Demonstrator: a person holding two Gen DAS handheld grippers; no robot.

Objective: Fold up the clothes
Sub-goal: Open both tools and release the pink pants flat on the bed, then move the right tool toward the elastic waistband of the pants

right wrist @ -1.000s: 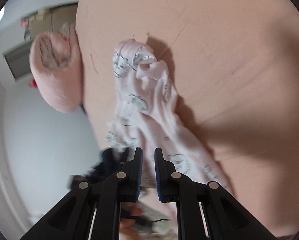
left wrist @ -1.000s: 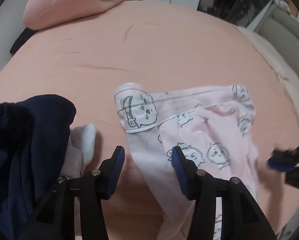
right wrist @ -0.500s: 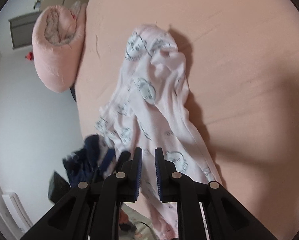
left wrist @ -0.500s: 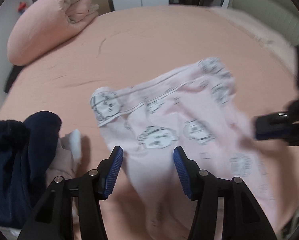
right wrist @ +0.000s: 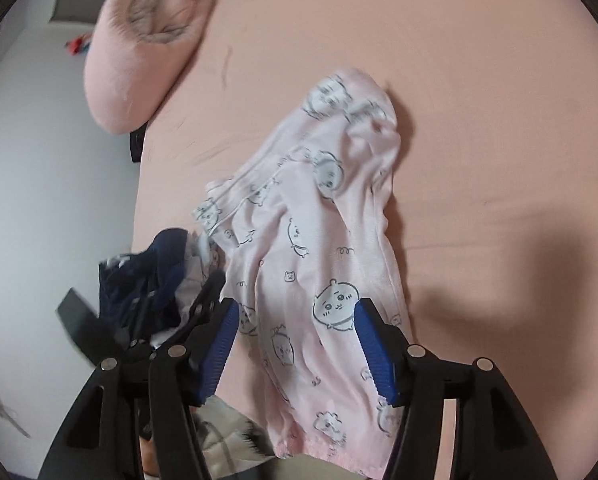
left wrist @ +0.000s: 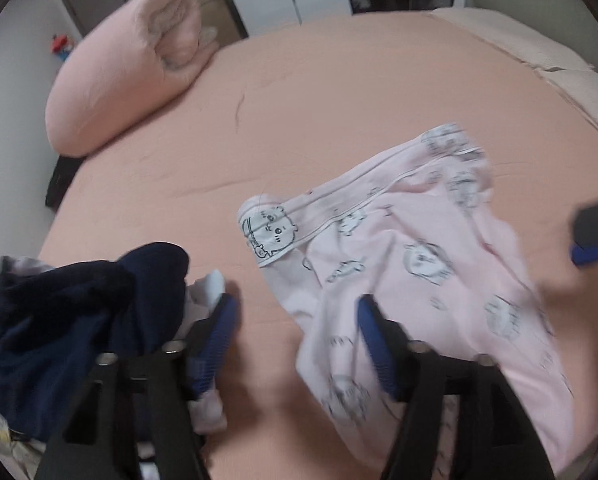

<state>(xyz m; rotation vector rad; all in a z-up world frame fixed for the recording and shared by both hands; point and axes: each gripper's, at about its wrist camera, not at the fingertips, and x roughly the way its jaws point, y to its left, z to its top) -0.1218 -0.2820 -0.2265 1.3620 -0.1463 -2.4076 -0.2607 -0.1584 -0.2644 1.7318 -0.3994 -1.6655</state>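
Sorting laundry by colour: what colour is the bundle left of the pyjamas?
Navy garment, clearest in left wrist view.

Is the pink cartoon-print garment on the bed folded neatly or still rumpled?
Still rumpled. The pink garment lies crumpled on the bed sheet, bunched at its far end, with uneven creases and no tidy fold.

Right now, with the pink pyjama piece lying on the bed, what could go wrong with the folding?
1. The pink pyjama piece lies crumpled, with one end bunched; folding it like this would likely trap creases.
2. The dark blue clothes lie right beside it, next to the left gripper; a grab there may catch the wrong cloth.
3. Both grippers' jaws are opening and nothing is pinched; the right gripper must grip again, perhaps only one layer.
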